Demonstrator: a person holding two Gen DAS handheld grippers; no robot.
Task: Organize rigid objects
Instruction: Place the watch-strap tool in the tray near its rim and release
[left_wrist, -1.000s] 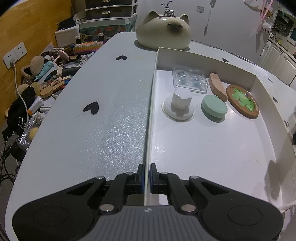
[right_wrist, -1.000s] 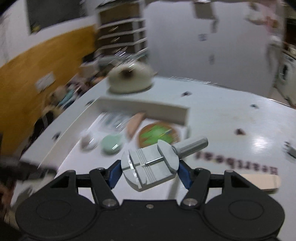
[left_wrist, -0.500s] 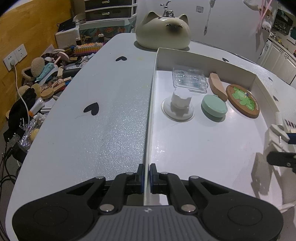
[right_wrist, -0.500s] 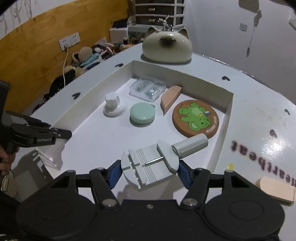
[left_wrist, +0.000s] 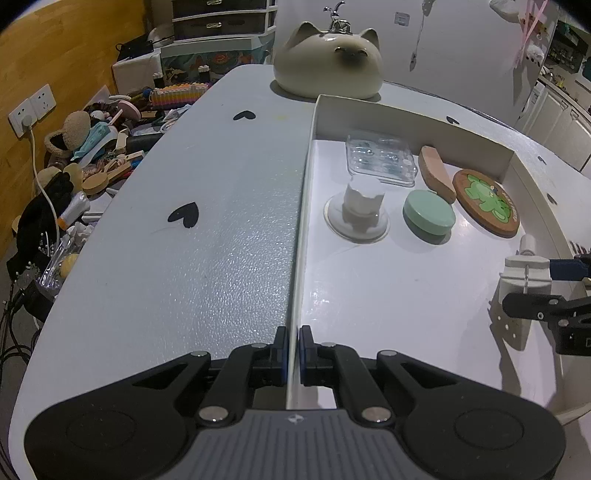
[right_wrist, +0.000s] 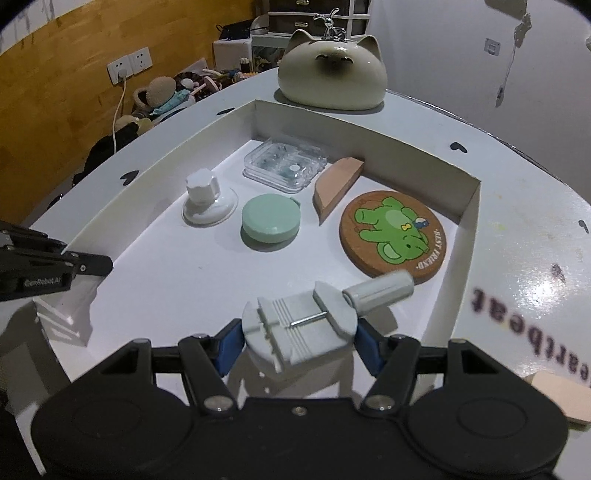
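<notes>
The right gripper (right_wrist: 299, 341), jaws clamped on the grey watch tool (right_wrist: 300, 326), has carried it lower into the white tray (right_wrist: 467, 218), the frog coaster (right_wrist: 393, 236) just ahead. The left gripper (left_wrist: 291, 350) stays pinched on the tray's wall.

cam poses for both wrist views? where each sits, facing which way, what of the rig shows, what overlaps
Left wrist: on the left hand-held gripper, shut on the white tray wall at its near left edge, facing along that wall toward the cat figurine; the right hand-held gripper enters at right.
Right wrist: on the right hand-held gripper, over the tray's near right part, holding the grey tool; the left gripper shows at left.
Shared: tray, mint case, frog coaster, cat figurine.
</notes>
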